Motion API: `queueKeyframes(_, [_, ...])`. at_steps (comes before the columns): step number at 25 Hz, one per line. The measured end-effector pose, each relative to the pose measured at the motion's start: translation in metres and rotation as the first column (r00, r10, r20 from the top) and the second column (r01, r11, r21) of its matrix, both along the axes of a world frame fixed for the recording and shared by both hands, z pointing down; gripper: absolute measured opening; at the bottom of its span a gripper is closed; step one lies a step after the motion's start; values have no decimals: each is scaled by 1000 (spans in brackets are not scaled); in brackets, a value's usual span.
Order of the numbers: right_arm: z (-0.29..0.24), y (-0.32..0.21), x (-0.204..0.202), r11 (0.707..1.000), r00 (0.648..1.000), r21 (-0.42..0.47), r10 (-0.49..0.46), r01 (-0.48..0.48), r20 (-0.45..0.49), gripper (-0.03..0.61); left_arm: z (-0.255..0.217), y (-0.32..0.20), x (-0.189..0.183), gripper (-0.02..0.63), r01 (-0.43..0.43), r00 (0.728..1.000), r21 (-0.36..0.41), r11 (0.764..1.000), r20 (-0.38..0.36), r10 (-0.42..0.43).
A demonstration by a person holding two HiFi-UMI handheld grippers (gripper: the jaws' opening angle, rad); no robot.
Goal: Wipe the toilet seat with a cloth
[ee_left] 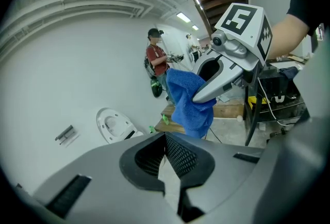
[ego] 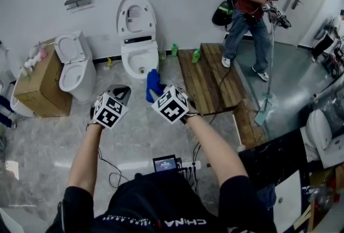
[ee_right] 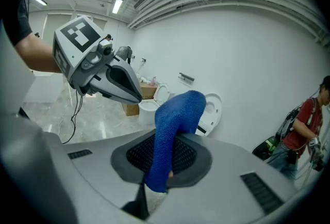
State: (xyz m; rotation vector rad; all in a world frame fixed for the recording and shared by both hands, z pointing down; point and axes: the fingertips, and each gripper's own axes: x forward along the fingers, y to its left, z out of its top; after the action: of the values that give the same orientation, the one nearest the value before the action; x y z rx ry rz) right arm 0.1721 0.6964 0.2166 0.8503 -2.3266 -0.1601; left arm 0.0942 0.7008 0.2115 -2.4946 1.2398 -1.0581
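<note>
Closest to the head camera, a black shirt (ego: 156, 202) fills the bottom edge, cut off by the frame, with both forearms reaching up toward the middle. The left gripper (ego: 120, 91) sits at centre left. In its own view its jaws are pressed together with nothing between them.

The right gripper (ego: 157, 91) sits just beside it at centre. Its jaws are clamped on a blue cloth (ee_right: 172, 130), which rises from between the pads, arches over and hides most of the gap. In the head view the cloth (ego: 152, 84) covers that gripper's tips.

Above both grippers, in the upper middle, the toilet (ego: 138, 57) stands against the white wall with its lid raised. The seat may be raised with it, but it is too small to be sure. The cloth is well apart from it.

A second toilet (ego: 76, 71) stands at left beside a cardboard box (ego: 40, 84) that hides part of it. A wooden platform (ego: 209, 76) lies to the right of centre. At upper right a person (ego: 255, 9) stands holding a long handle.
</note>
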Motion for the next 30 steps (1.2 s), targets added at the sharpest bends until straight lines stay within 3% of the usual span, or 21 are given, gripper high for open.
queueKeyframes(18, [22, -38, 65, 999, 999, -32, -15, 17, 43, 51, 19, -29, 49, 12, 55, 998, -26, 998, 14, -54])
queueKeyframes(30, [46, -111, 57, 998, 1000, -67, 0, 2, 29, 51, 46, -103, 33, 12, 58, 998, -60, 997, 9, -57])
